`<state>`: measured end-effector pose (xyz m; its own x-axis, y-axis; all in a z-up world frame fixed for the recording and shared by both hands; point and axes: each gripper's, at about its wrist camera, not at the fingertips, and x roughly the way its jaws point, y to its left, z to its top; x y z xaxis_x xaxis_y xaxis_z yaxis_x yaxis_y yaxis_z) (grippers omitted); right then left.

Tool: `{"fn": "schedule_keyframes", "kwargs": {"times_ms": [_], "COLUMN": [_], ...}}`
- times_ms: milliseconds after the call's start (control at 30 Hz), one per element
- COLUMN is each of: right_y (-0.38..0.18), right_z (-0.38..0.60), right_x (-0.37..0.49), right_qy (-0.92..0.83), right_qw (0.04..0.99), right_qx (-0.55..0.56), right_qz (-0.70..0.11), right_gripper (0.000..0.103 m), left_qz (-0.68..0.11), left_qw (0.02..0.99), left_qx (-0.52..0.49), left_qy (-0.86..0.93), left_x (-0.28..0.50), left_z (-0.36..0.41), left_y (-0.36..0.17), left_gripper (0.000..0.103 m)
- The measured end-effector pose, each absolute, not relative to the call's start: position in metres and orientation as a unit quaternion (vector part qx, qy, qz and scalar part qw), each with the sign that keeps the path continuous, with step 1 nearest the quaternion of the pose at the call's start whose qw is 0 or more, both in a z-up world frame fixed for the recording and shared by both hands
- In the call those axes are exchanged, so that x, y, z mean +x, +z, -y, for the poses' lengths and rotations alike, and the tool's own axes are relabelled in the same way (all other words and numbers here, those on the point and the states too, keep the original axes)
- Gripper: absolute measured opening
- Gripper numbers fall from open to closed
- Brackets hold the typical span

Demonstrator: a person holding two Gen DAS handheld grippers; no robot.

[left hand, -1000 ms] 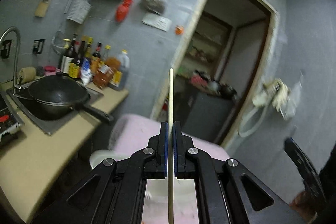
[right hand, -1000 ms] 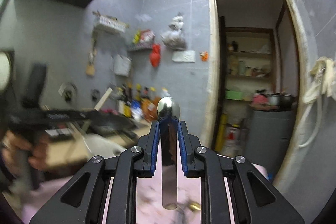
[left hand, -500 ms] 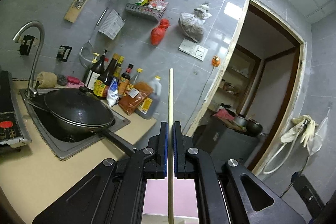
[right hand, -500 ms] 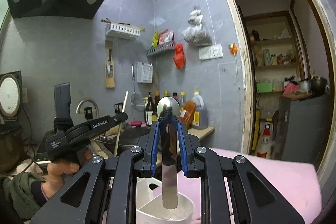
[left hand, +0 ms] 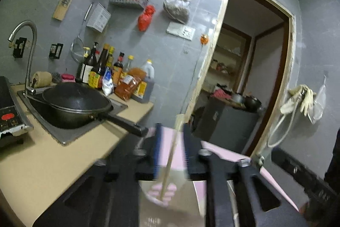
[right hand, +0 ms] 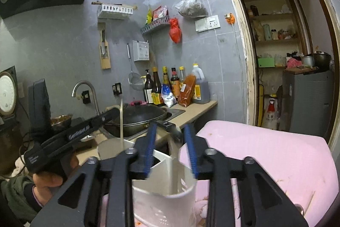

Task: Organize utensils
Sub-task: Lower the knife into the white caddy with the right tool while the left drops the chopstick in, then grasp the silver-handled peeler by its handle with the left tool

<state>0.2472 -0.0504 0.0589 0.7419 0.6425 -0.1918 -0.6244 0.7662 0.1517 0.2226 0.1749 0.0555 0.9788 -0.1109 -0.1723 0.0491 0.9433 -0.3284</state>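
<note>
Over holder (right hand: pixel 163 190) | both grippers (left hand: pixel 171 144) (right hand: pixel 170 148) opening, pads clear | chopstick (left hand: pixel 170 156), spoon (right hand: pixel 175 142) dropping in to stand upright

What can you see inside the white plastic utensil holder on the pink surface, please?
In the white plastic utensil holder, a blurred metal spoon drops into the near compartment and a pale wooden chopstick stands in the far one. The right gripper covers the dividers and the bottom.

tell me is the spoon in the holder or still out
Going in. The spoon is blurred, free between the opening jaws of the right gripper, its handle already inside the white utensil holder.
</note>
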Motion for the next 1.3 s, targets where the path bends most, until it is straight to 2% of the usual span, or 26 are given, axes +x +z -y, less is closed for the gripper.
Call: {"fn": "schedule_keyframes", "kwargs": {"times_ms": [133, 167, 200, 233, 267, 333, 367, 500, 600, 800, 1300], "right_y": [0.064, 0.066, 0.068, 0.069, 0.071, 0.076, 0.077, 0.081, 0.081, 0.076, 0.030], "right_z": [0.056, 0.060, 0.063, 0.068, 0.073, 0.084, 0.091, 0.118, 0.141, 0.183, 0.263], "right_x": [0.241, 0.238, 0.235, 0.232, 0.230, 0.224, 0.221, 0.206, 0.191, 0.175, 0.173], "right_qy": [0.335, 0.331, 0.325, 0.317, 0.309, 0.289, 0.279, 0.236, 0.203, 0.151, 0.095], "right_qw": [0.935, 0.937, 0.939, 0.942, 0.946, 0.953, 0.956, 0.969, 0.978, 0.986, 0.979], "right_qx": [0.038, 0.037, 0.037, 0.037, 0.037, 0.037, 0.035, 0.024, 0.005, -0.023, -0.013], "right_qz": [-0.110, -0.107, -0.104, -0.100, -0.095, -0.087, -0.084, -0.068, -0.054, -0.062, -0.181], "right_gripper": [0.032, 0.035, 0.043, 0.053, 0.057, 0.073, 0.077, 0.103, 0.103, 0.103, 0.103], "left_qz": [-0.101, -0.103, -0.104, -0.104, -0.103, -0.104, -0.106, -0.105, -0.101, -0.133, -0.329], "left_qw": [0.979, 0.979, 0.979, 0.979, 0.978, 0.978, 0.978, 0.980, 0.981, 0.977, 0.922], "left_qx": [-0.171, -0.168, -0.166, -0.166, -0.167, -0.166, -0.164, -0.148, -0.135, -0.094, -0.071], "left_qy": [-0.056, -0.057, -0.060, -0.063, -0.064, -0.071, -0.072, -0.085, -0.093, -0.134, -0.193], "left_x": [0.208, 0.204, 0.200, 0.196, 0.192, 0.186, 0.184, 0.172, 0.165, 0.156, 0.192], "left_z": [-0.170, -0.167, -0.163, -0.159, -0.155, -0.147, -0.143, -0.116, -0.096, -0.046, 0.035], "left_y": [0.059, 0.062, 0.064, 0.067, 0.069, 0.074, 0.076, 0.082, 0.083, 0.071, 0.007], "left_gripper": [0.035, 0.042, 0.052, 0.057, 0.063, 0.069, 0.073, 0.091, 0.097, 0.097, 0.097]}}
